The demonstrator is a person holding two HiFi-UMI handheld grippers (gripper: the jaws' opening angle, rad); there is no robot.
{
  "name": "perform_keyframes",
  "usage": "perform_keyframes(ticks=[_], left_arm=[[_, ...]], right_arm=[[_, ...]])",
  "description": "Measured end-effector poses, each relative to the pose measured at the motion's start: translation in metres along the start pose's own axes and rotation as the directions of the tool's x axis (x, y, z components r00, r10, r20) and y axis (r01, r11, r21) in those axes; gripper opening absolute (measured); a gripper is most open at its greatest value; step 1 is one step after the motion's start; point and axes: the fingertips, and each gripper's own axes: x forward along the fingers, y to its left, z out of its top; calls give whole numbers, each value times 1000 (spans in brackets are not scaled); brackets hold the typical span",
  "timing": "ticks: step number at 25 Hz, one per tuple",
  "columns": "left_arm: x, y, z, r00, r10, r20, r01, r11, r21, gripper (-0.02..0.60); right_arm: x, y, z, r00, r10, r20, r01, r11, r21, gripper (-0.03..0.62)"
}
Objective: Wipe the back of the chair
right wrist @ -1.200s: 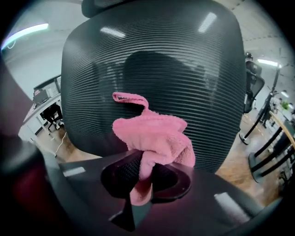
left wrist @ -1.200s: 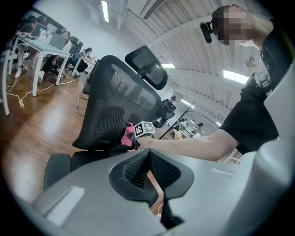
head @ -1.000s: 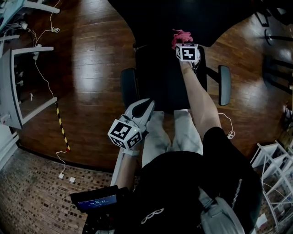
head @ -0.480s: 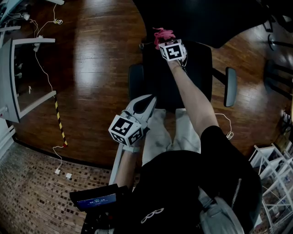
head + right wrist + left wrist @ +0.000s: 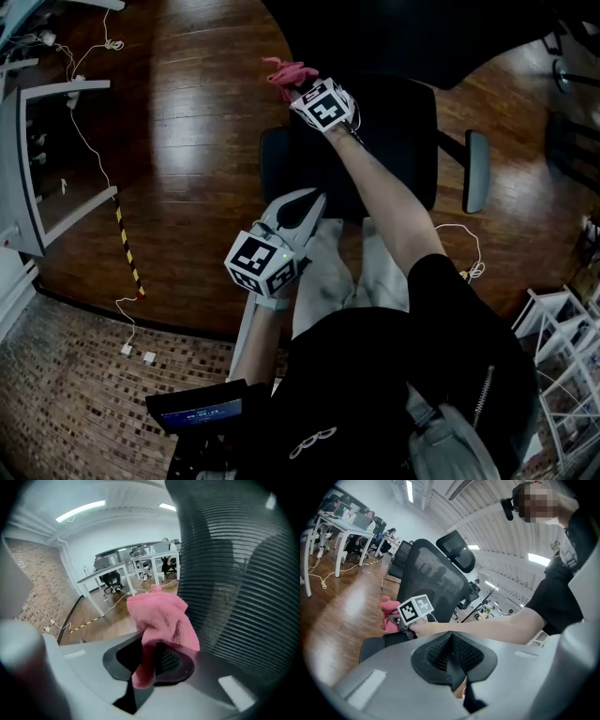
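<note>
- Pinching a pink cloth [image 5: 161,620], the right gripper [image 5: 151,663] has its jaws clamped on a fold; the rest bunches just above them.
- Chair back [image 5: 234,573] stands just right of those jaws; pressing the cloth flat and stroking evenly should wipe best.
- Left gripper [image 5: 452,654]: jaws pressed together, empty, well apart from the mesh.
- Cloth-to-mesh contact is unclear.

Wood floor [image 5: 197,141]: office chair [image 5: 412,131], white cable [image 5: 472,269], striped tape [image 5: 127,248].

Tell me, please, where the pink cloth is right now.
The pink cloth is pinched in the right gripper, close beside the chair's mesh back. In the head view it shows at the top centre, on the chair's left edge.
</note>
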Motion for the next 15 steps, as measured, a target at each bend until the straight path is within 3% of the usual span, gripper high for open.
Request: perform_keyframes(ticks=[7, 15], left_arm=[[18, -11, -5, 999, -5, -42, 5, 1000, 11, -9], [49, -26, -12, 997, -27, -75, 28, 999, 21, -9]], right_arm=[[-8, -32, -16, 998, -55, -13, 55, 998, 42, 44], [-49, -111, -59, 982, -180, -54, 186, 974, 128, 48]])
